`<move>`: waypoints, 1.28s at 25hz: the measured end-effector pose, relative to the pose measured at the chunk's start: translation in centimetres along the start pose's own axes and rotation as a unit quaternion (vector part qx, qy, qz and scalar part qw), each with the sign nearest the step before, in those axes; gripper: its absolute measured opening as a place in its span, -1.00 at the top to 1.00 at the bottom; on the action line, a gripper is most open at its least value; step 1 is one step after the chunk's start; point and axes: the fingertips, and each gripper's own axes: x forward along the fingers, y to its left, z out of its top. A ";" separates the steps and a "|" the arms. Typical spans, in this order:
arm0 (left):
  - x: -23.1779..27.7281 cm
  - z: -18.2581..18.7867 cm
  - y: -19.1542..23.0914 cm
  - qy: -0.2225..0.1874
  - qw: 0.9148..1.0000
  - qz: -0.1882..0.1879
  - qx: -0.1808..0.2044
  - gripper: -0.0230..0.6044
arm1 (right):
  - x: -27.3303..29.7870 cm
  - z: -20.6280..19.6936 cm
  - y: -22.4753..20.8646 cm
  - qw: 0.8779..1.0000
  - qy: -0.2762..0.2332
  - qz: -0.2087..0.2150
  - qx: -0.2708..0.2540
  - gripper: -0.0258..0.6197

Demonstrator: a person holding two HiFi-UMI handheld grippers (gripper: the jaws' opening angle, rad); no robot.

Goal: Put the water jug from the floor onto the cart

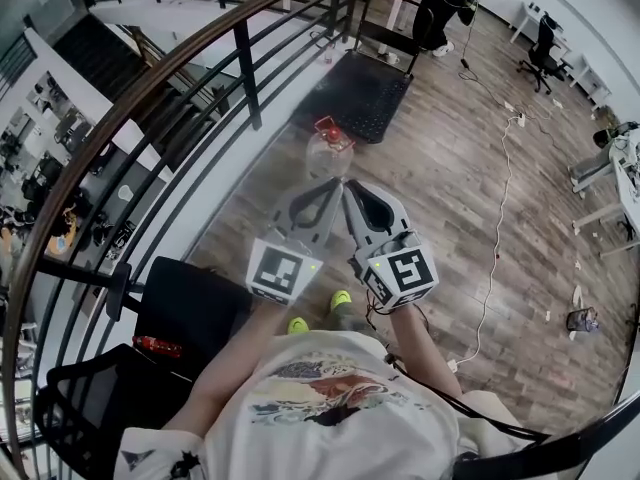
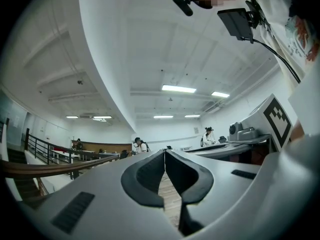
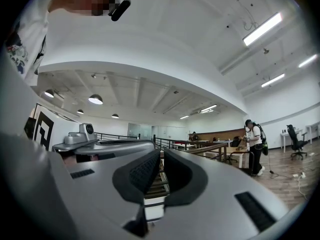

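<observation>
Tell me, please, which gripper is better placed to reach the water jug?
Left, but only just: the left gripper and right gripper, both shut and empty, point side by side at the water jug, which stands slightly toward the left.

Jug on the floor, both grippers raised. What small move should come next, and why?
Probably lower the left gripper and right gripper toward the jug and open them: both are shut, empty and pointing level, while the jug stands on the floor just before the cart.
</observation>
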 end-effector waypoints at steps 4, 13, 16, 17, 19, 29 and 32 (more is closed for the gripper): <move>2.2 -1.3 0.3 0.006 1.000 0.000 -0.001 0.88 | 0.9 -0.5 -2.4 1.000 -0.002 -0.003 -0.004 0.82; 9.3 -4.2 2.5 0.019 1.000 0.017 -0.003 0.88 | 4.7 -2.0 -9.4 1.000 -0.003 0.011 0.009 0.82; 12.7 -4.7 3.4 0.009 1.000 0.023 -0.007 0.88 | 6.2 -2.3 -12.5 1.000 -0.001 0.021 0.014 0.82; 13.9 -4.9 3.6 0.006 1.000 0.025 -0.005 0.88 | 6.7 -2.5 -13.6 1.000 0.000 0.024 0.016 0.82; 16.3 -5.1 4.1 -0.001 0.999 0.033 0.000 0.88 | 7.6 -2.8 -15.9 0.999 0.003 0.031 0.017 0.82; 24.8 -8.0 7.0 0.025 0.995 0.093 0.018 0.88 | 11.9 -4.1 -23.7 0.996 0.015 0.083 0.011 0.82; 26.7 -8.4 7.4 0.034 0.994 0.103 0.028 0.88 | 12.4 -4.6 -25.3 0.996 0.018 0.092 0.012 0.82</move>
